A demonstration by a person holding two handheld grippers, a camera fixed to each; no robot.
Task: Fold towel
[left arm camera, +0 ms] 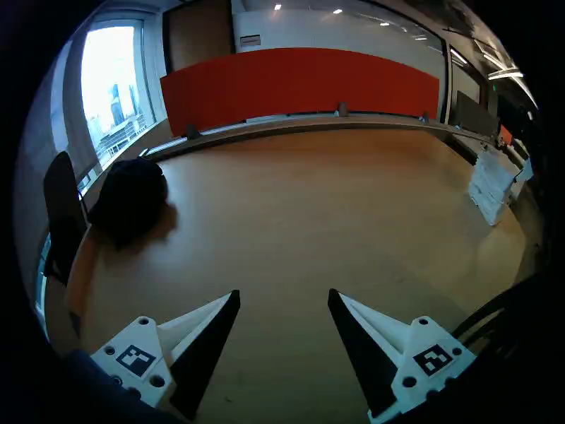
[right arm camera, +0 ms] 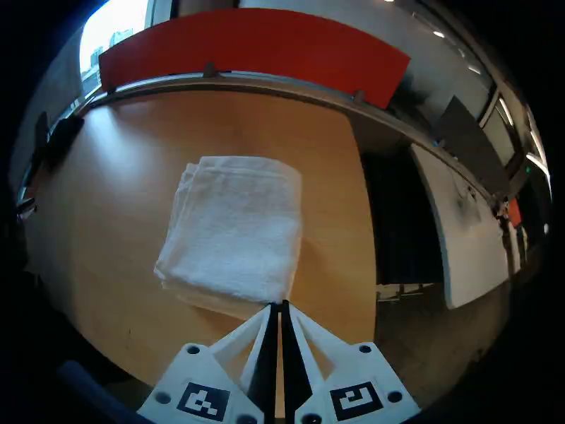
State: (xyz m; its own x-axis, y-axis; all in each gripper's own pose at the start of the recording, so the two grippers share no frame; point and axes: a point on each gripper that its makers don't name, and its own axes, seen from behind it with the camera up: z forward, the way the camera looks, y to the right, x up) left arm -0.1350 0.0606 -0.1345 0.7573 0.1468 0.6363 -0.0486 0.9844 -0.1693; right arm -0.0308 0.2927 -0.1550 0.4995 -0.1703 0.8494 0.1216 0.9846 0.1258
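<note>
Right gripper view: a folded white terry towel [right arm camera: 233, 226] lies on the light wooden tabletop [right arm camera: 106, 177], with the right gripper [right arm camera: 275, 307] clenched (tips at the towel's near edge). Left gripper view: the left gripper [left arm camera: 284, 295] is spread wide over the wood, a long red partition panel [left arm camera: 296, 81] behind.

An office, shown by red desk divider [left arm camera: 296, 81], wooden desk [left arm camera: 318, 212], ceiling strip lights [left arm camera: 505, 73]

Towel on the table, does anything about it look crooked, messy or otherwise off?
Nothing serious. The white towel lies flat and folded on the wooden table, with no spill or damage to see. The only small flaw is that the stacked layer edges along its left and near sides are slightly staggered rather than flush.
</note>
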